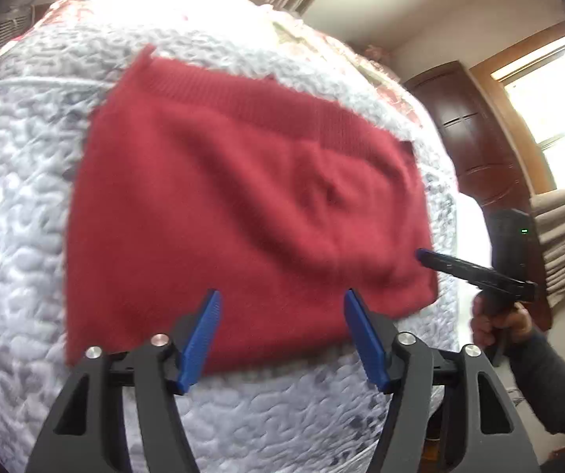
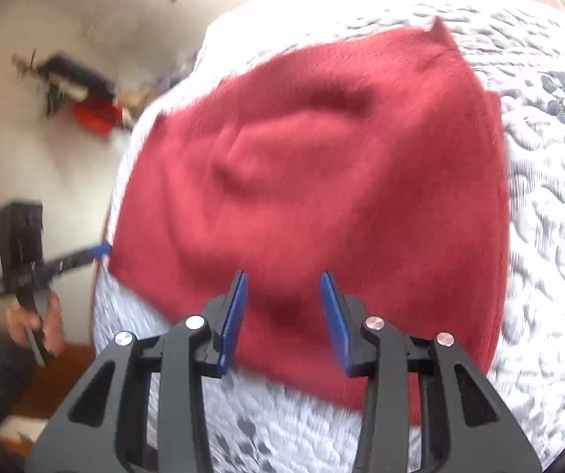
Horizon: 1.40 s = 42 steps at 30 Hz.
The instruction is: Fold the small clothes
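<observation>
Left wrist view shows the red knitted garment (image 1: 243, 205) lying rumpled on the white quilted bedspread (image 1: 18, 236). Both the left gripper (image 1: 280, 303) and right gripper (image 2: 284, 287) hover above its near edge, jaws apart. Better to smooth the central ridge, then pinch both corners evenly.

A small red knitted garment (image 1: 239, 205) lies spread flat on a white-and-grey textured bed cover (image 1: 18, 216) — roughly rectangular, ribbed band along its far edge, soft creases rumpling its middle.
</observation>
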{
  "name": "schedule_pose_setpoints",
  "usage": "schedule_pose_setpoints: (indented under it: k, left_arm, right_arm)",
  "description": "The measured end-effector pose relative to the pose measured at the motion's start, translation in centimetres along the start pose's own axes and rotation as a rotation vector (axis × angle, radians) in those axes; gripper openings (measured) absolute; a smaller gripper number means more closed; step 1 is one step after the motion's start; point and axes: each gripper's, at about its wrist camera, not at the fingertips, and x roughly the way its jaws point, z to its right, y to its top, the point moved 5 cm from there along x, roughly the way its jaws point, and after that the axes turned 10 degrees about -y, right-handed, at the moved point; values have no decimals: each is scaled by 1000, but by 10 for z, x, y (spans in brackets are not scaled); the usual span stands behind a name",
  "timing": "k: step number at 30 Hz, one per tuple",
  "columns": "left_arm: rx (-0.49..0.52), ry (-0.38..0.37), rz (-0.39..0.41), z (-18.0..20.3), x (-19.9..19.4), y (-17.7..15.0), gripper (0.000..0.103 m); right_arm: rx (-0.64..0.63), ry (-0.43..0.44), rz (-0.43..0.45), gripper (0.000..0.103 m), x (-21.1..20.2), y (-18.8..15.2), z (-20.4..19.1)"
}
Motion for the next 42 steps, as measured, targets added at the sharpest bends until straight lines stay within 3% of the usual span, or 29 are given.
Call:
schedule_pose_setpoints:
  k: [2,4,5,6,8,10,11,12,13,18,22,23,26,28,31,34,36,38,42]
  left_arm:
    - [-20,-88,18,3,24,24,68]
    - [-52,-90,26,-12,54,44,68]
    - [-71,-23,1,-23,70,53,66]
    - [-78,78,-39,-40,85,54,55]
    - [-48,165,-88,-54,99,50,38]
    - [1,222,-115,-52,93,50,34]
    - [17,242,-117,-46,86,50,38]
    - [29,251,-108,-40,77,50,50]
    - [36,241,-90,-35,66,50,56]
    - [13,247,19,-43,13,55,69]
    - [-138,206,93,-84,-22,67,73]
    - [-183,188,95,-98,-25,71,73]
    - [-273,118,72,-128,-26,81,75]
    - [-265,106,30,-138,-19,87,76]
    - [-261,52,-42,-147,3,92,76]
    - [-287,-4,-89,-154,21,95,76]
    - [-300,-69,-79,-155,19,103,76]
    - [-319,-121,-81,-156,17,110,76]
    - [-323,-110,-115,-166,25,120,76]
  right_arm:
    - [88,37,18,39,10,18,22]
    - [168,57,21,37,19,29,42]
    - [198,45,31,31,22,33,55]
    - [220,46,34,18,24,34,66]
    - [269,61,32,11,21,33,84]
    - [296,58,60,17,7,33,93]
    - [307,56,70,27,-1,30,96]
    - [316,50,77,36,-6,28,94]
    - [313,42,84,39,-12,28,92]
    - [190,9,53,40,-9,5,38]
    - [-128,-219,77,40,10,-10,-38]
    - [-206,-237,91,37,19,-15,-62]
    - [-382,-269,129,28,50,-26,-121]
    - [-402,-271,136,27,74,-27,-137]
    - [-402,-301,73,29,104,-38,-136]
    - [-407,-318,75,29,107,-39,-149]
    - [-415,-313,108,30,94,-35,-163]
    - [-442,-312,139,38,90,-36,-182]
    - [-585,-323,208,49,88,-55,-230]
